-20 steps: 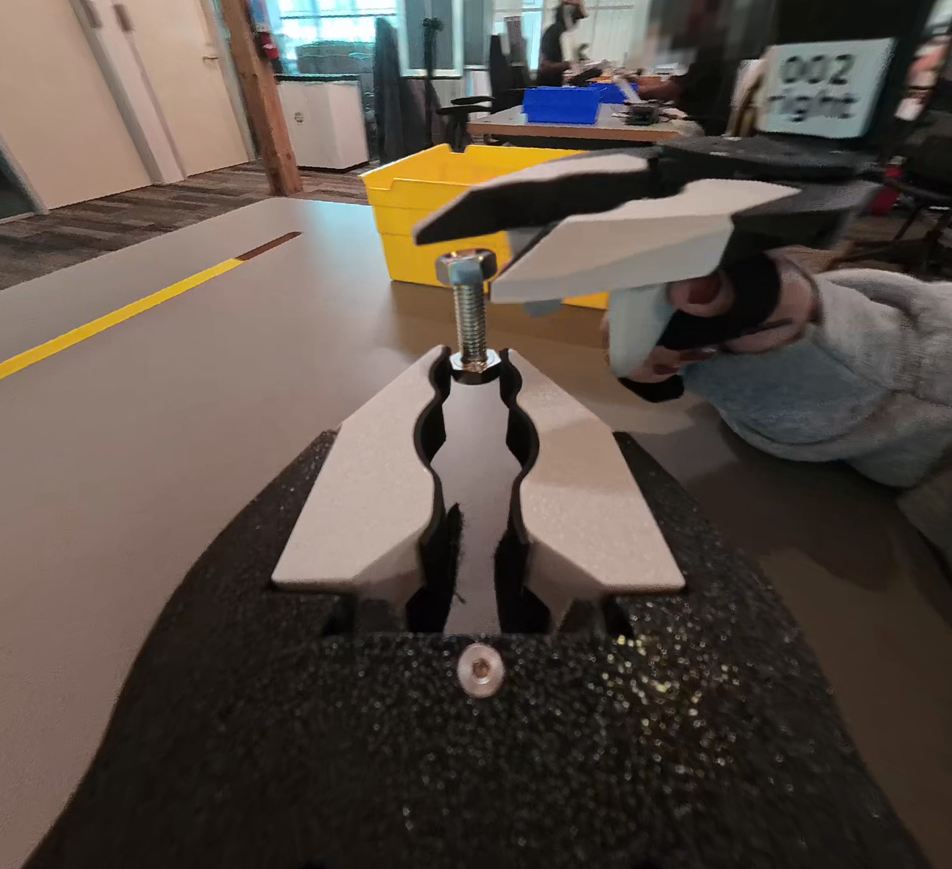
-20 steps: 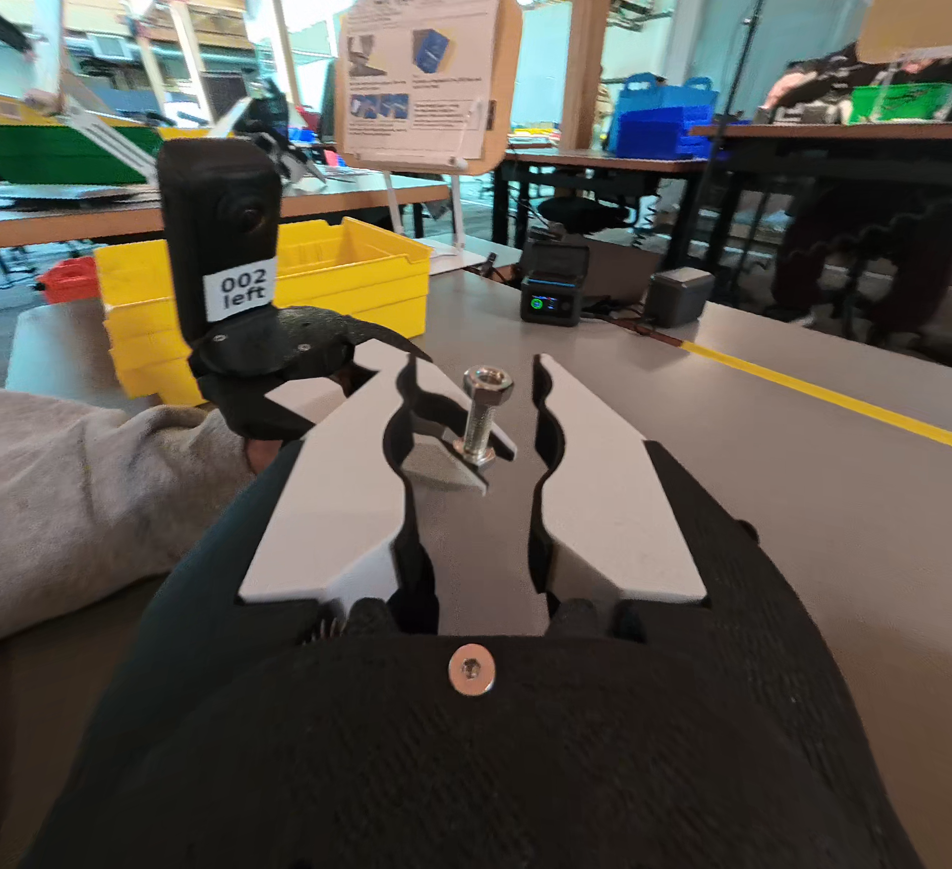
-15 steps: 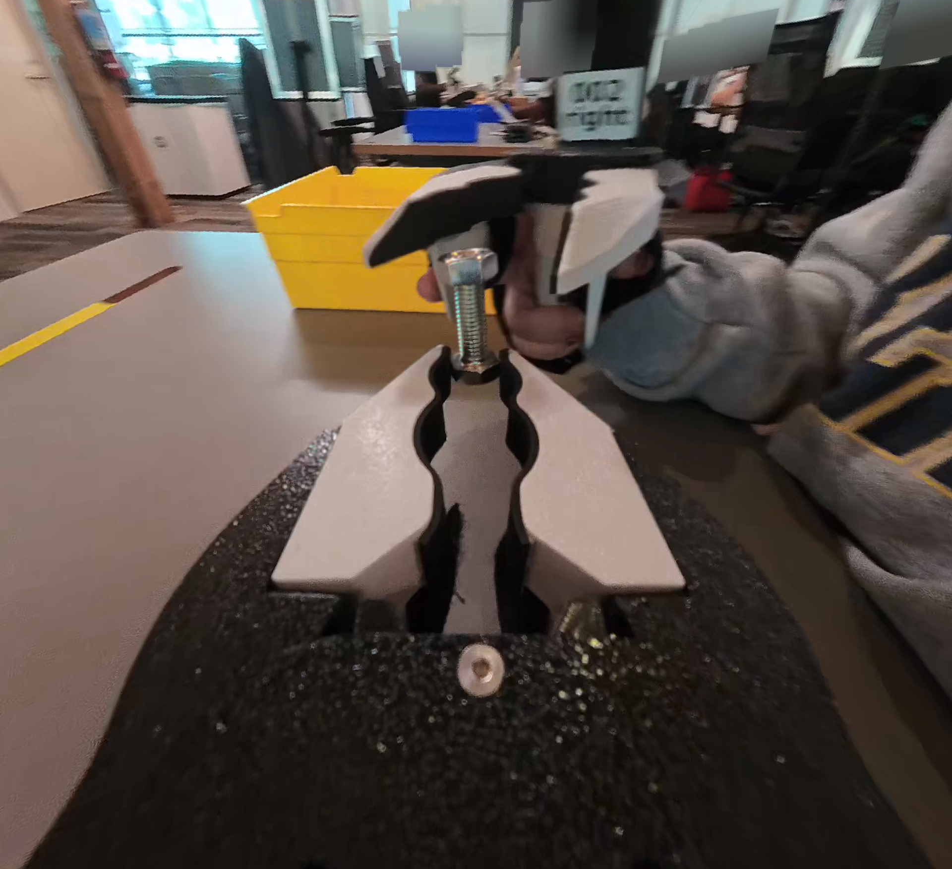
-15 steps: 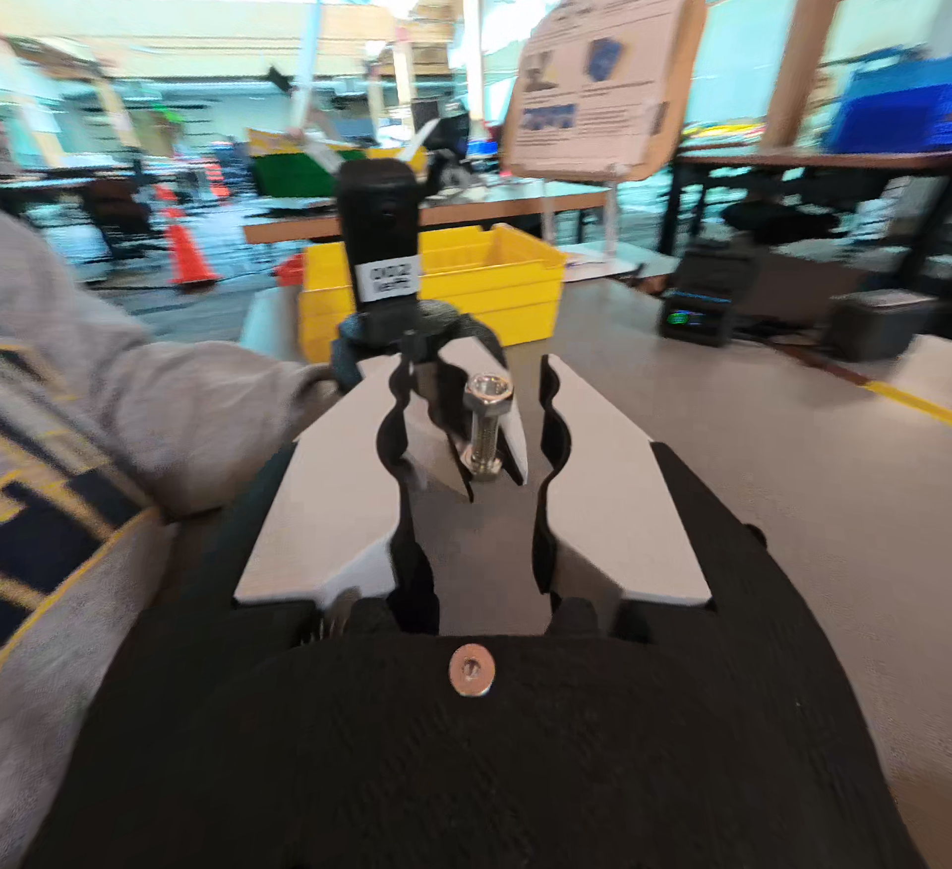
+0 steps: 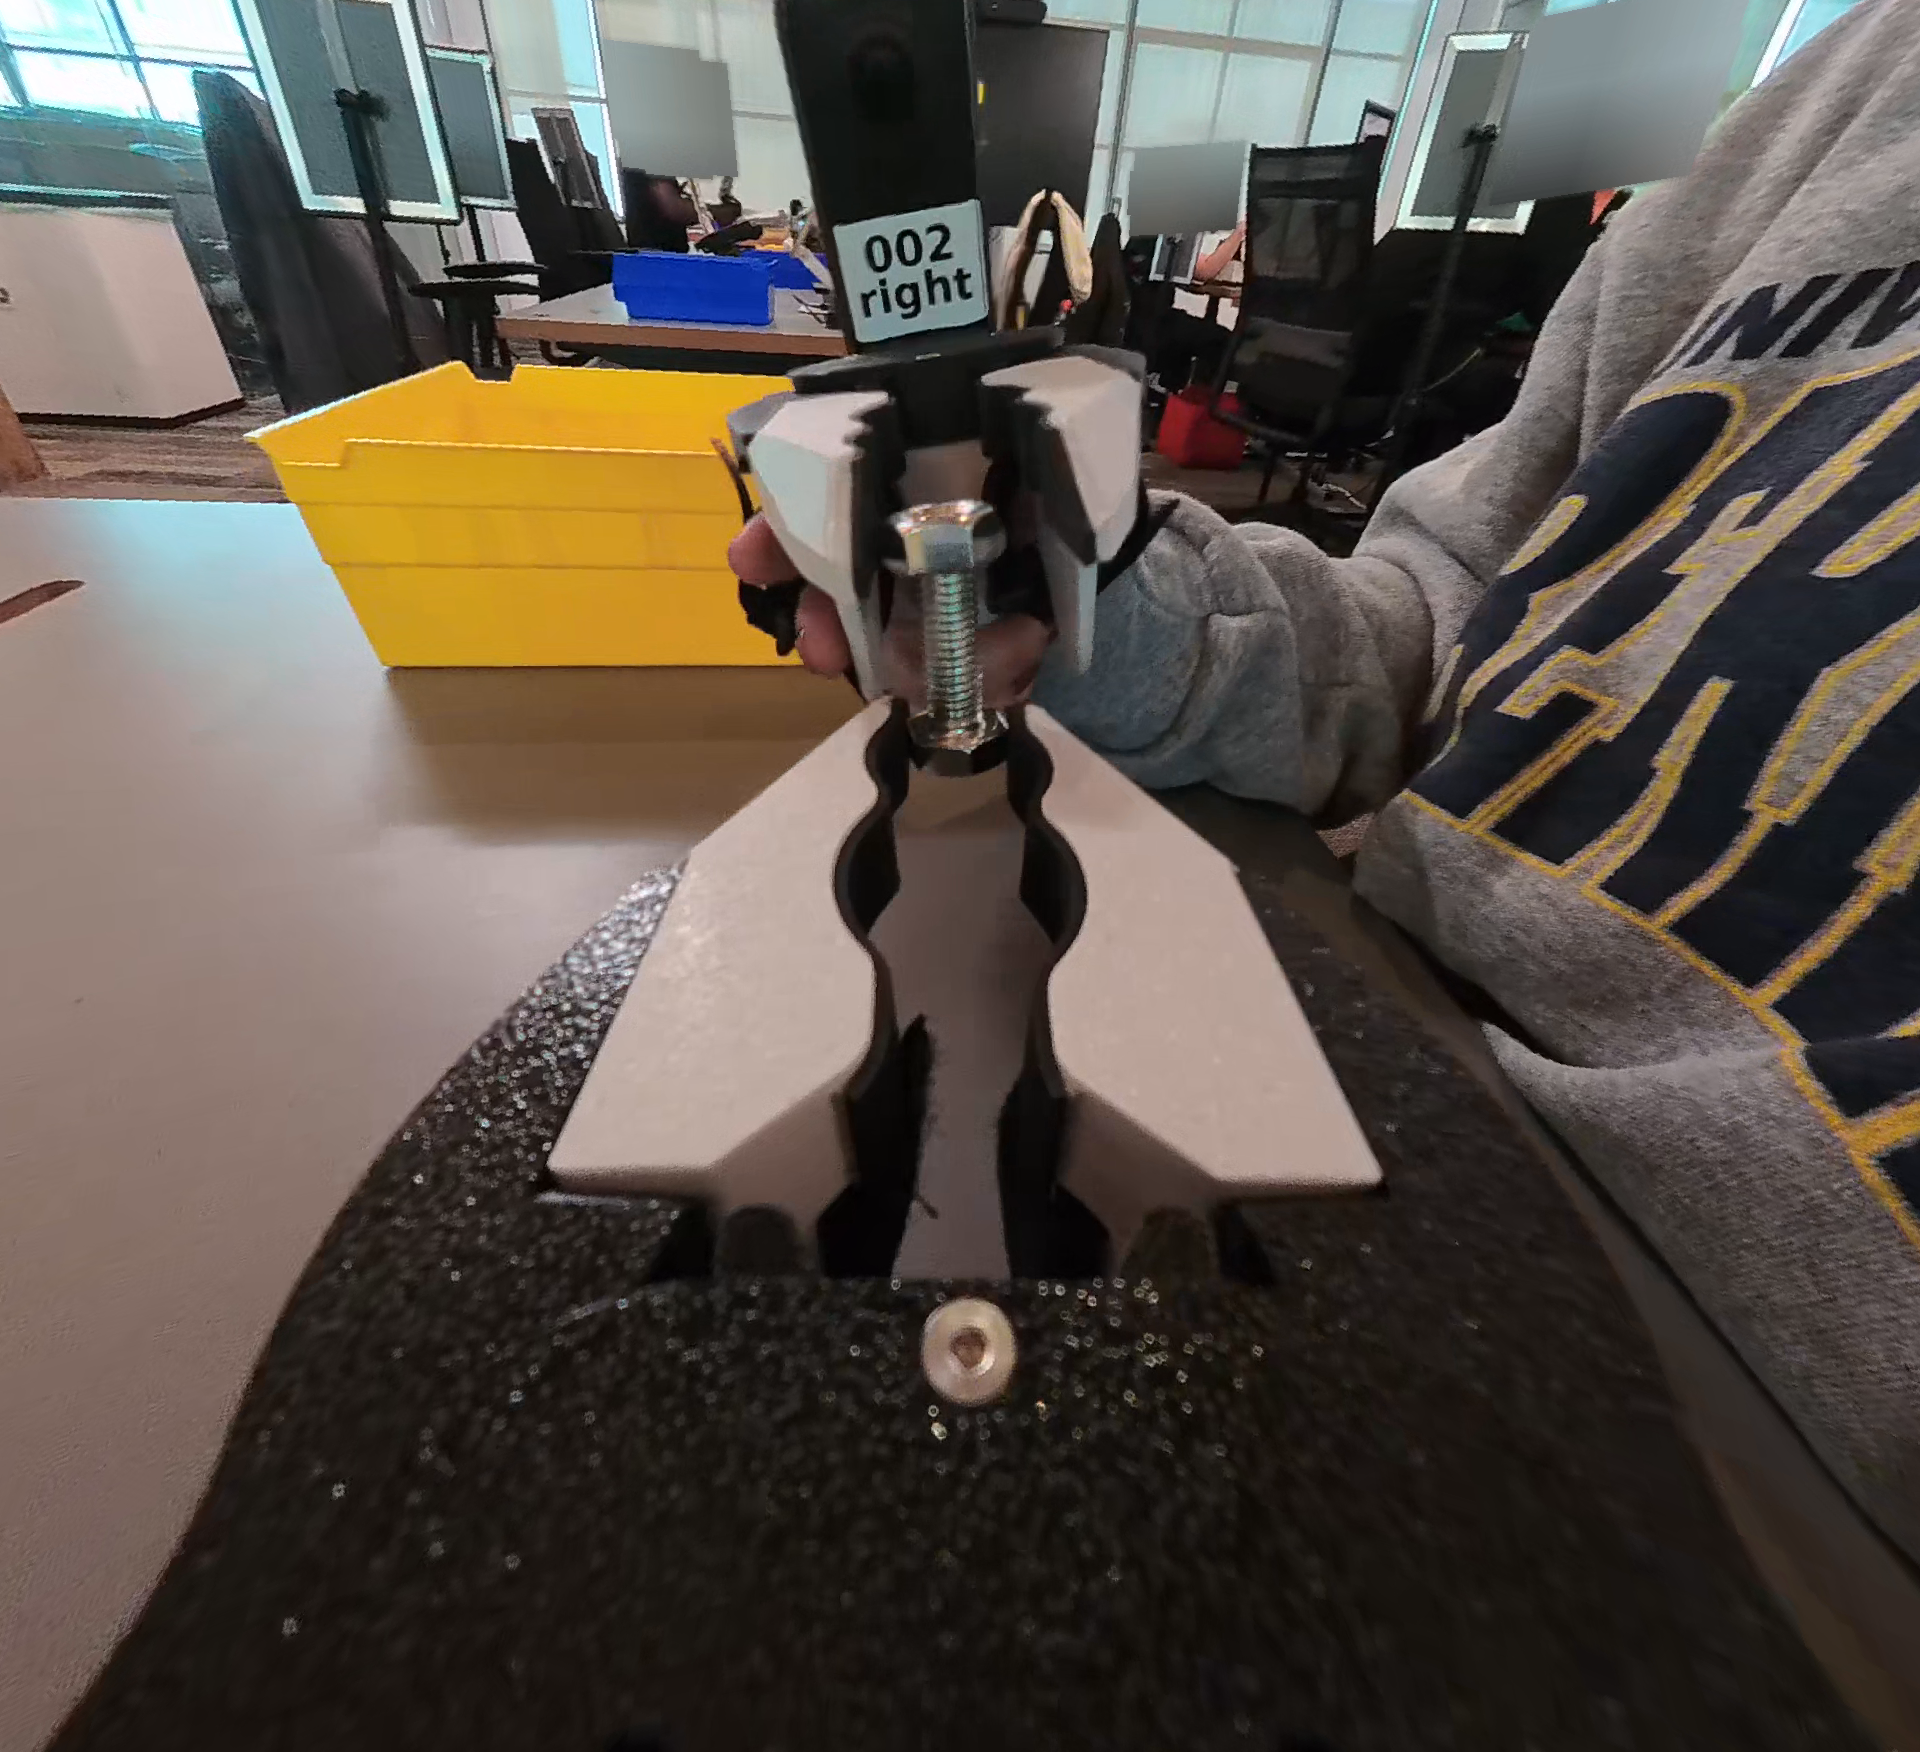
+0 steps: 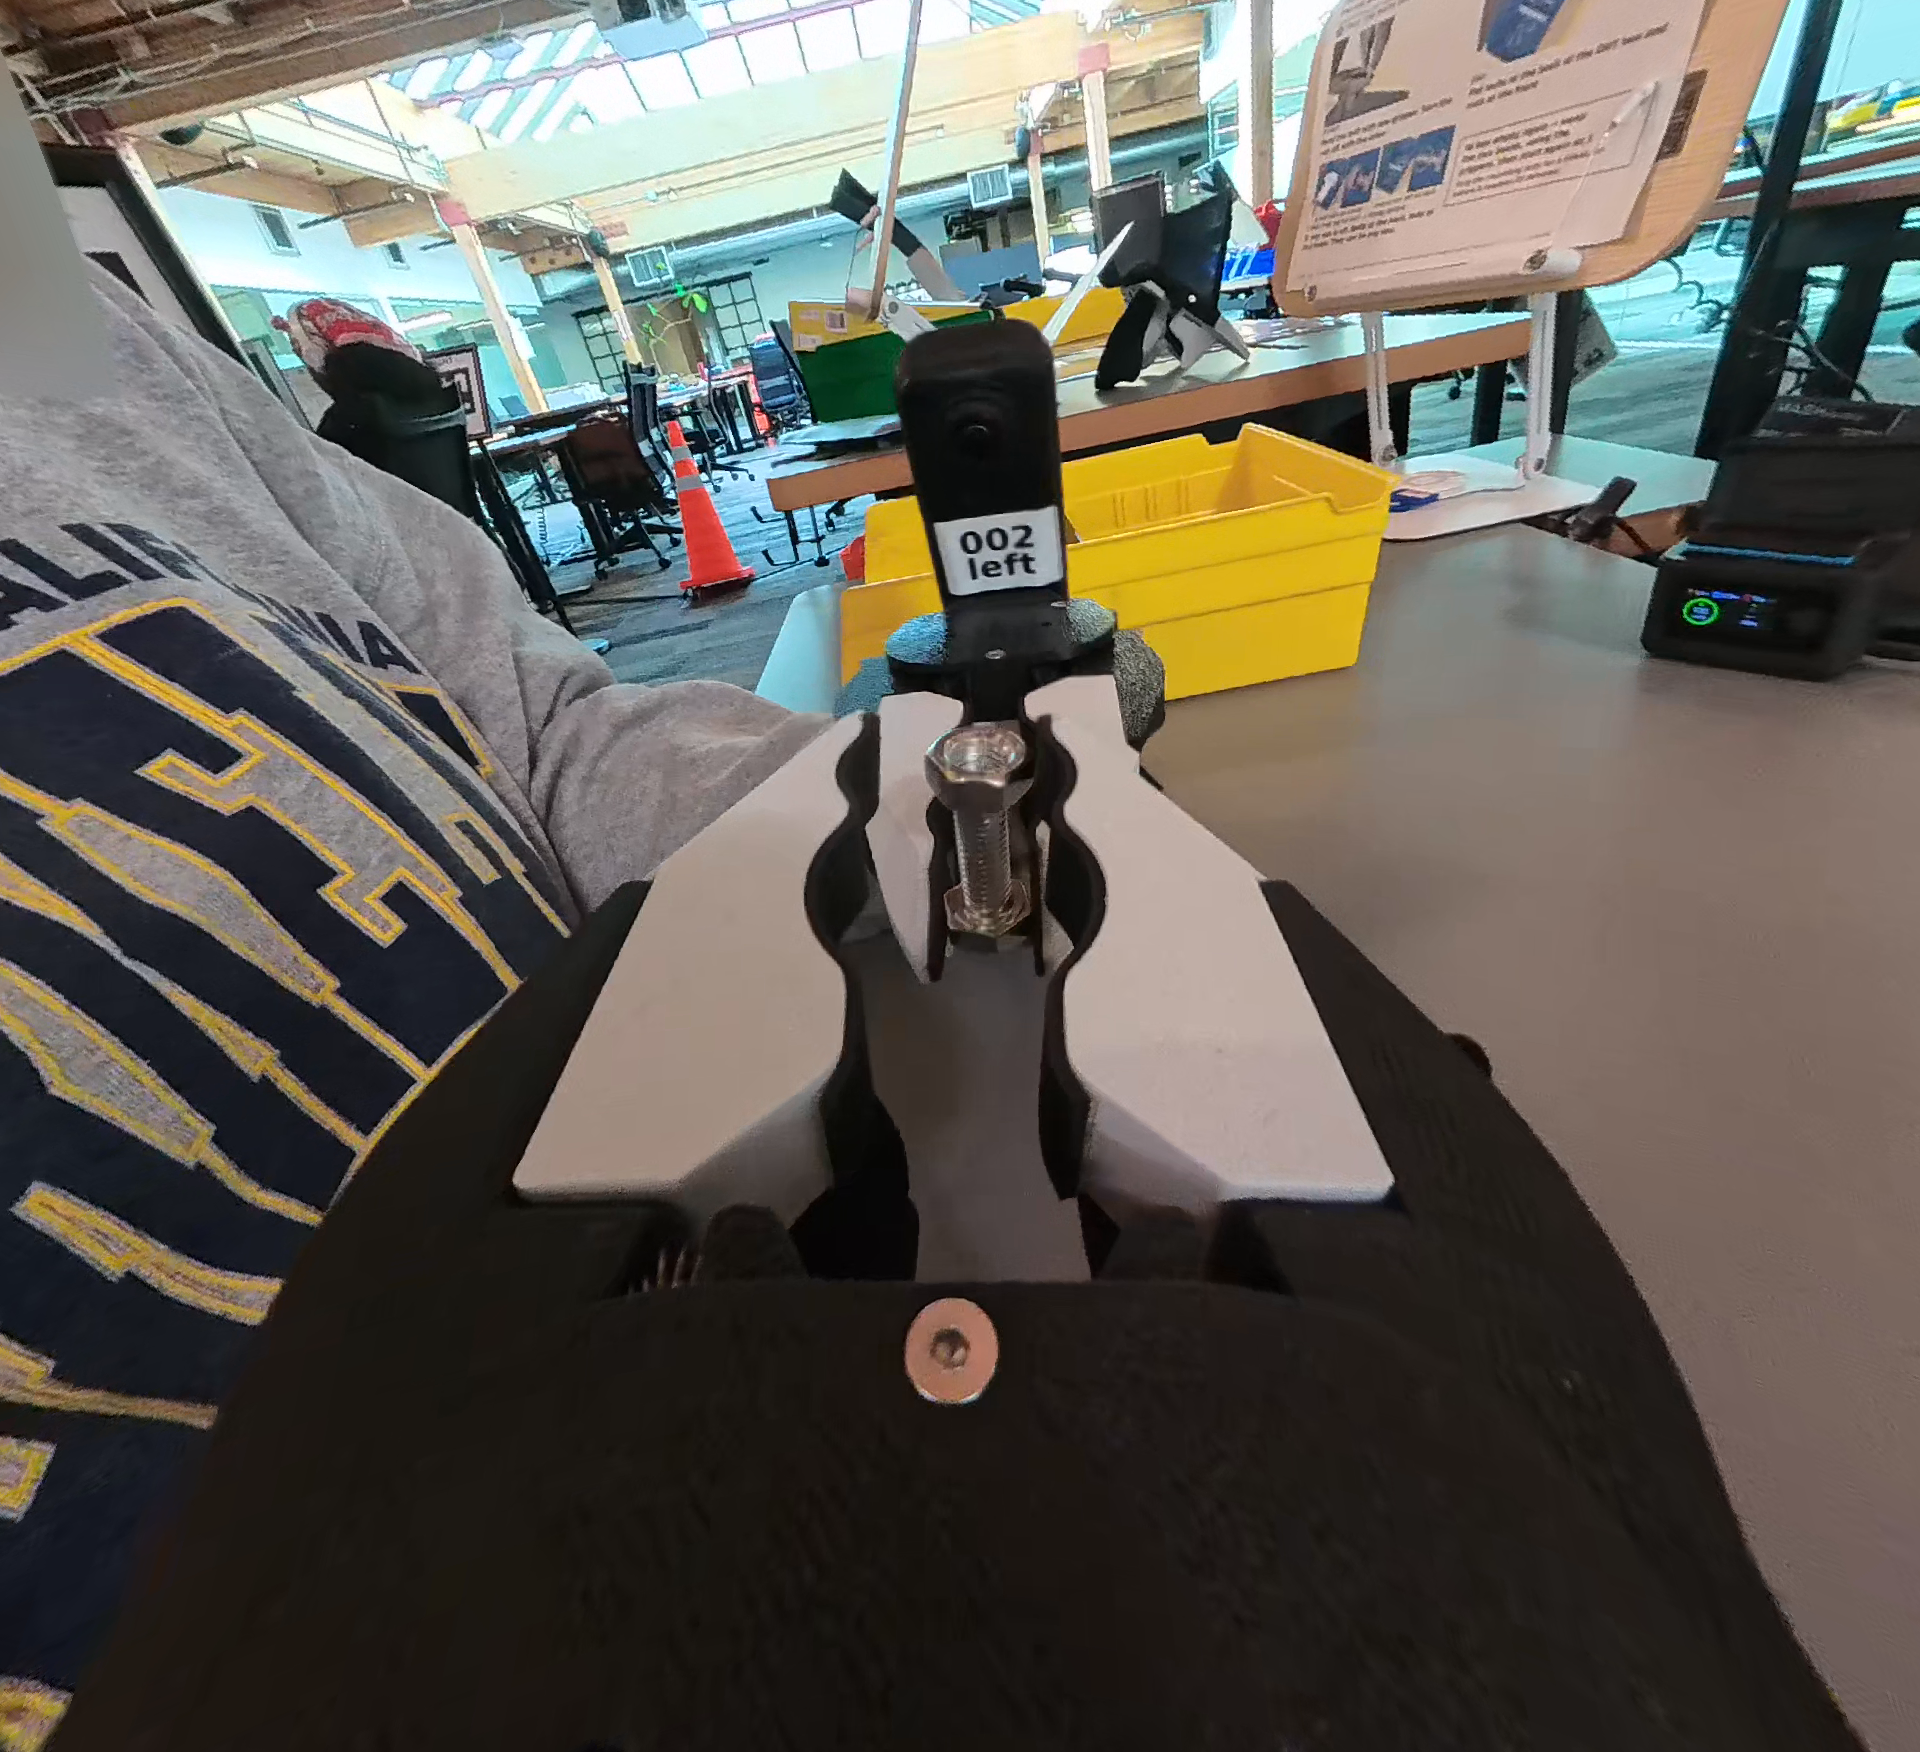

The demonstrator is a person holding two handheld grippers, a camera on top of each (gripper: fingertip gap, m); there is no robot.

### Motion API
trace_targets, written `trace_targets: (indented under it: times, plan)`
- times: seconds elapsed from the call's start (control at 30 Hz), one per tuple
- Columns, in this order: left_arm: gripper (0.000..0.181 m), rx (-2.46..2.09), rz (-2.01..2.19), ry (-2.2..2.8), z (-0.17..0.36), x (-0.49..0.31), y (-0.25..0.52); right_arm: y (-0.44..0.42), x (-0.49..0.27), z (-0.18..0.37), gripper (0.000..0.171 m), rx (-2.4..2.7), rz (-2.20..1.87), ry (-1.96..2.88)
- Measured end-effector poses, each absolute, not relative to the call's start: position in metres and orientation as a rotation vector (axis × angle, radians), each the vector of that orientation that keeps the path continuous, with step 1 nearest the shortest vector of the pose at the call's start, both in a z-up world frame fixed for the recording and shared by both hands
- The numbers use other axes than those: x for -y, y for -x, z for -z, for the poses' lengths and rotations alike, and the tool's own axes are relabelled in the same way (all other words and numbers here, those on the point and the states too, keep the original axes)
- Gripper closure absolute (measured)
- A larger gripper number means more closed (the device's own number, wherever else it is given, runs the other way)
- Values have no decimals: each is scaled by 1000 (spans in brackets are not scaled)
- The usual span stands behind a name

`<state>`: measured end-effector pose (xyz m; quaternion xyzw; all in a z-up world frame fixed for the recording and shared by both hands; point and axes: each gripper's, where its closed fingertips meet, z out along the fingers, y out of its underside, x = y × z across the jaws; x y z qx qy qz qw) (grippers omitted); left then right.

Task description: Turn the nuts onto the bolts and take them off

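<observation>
A silver bolt stands upright with its hex head on top and a nut at the lower end of its thread. My left gripper is shut on the nut at its fingertips, just above the grey table. My right gripper faces it head on, and its pads sit against the bolt head, shut on it. The nut shows in the right wrist view between the left gripper's fingers. The right gripper also shows in the left wrist view.
A yellow bin stands on the table behind the grippers and also shows in the right wrist view. A black device with a small screen and a clipboard stand are at the right. A grey sleeve lies close. Some 5 cm of space lies between my two pairs of fingers.
The two grippers have swung round to face each other head on. The right gripper's jaws, open around the bolt before, have narrowed onto the bolt head. The left stays shut on the nut.
</observation>
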<state>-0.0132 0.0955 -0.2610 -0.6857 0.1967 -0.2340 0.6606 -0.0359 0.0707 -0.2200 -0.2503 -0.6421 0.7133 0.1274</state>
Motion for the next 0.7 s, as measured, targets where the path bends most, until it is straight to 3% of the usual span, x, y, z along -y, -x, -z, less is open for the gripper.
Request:
trace_targets:
  times: [0.1, 0.37, 0.7]
  plan:
    - [164, -467, 561, 1549, 261, -93, 9, 35, -69, 220, 152, 1883, -2066, 711]
    - [164, -475, 576, 1562, 264, -92, 6, 33, -70, 225, 152, 1971, -1955, 684]
    - [164, -264, 285, 1584, 263, -111, 39, 68, -90, 221, 152, 1577, -1713, 897]
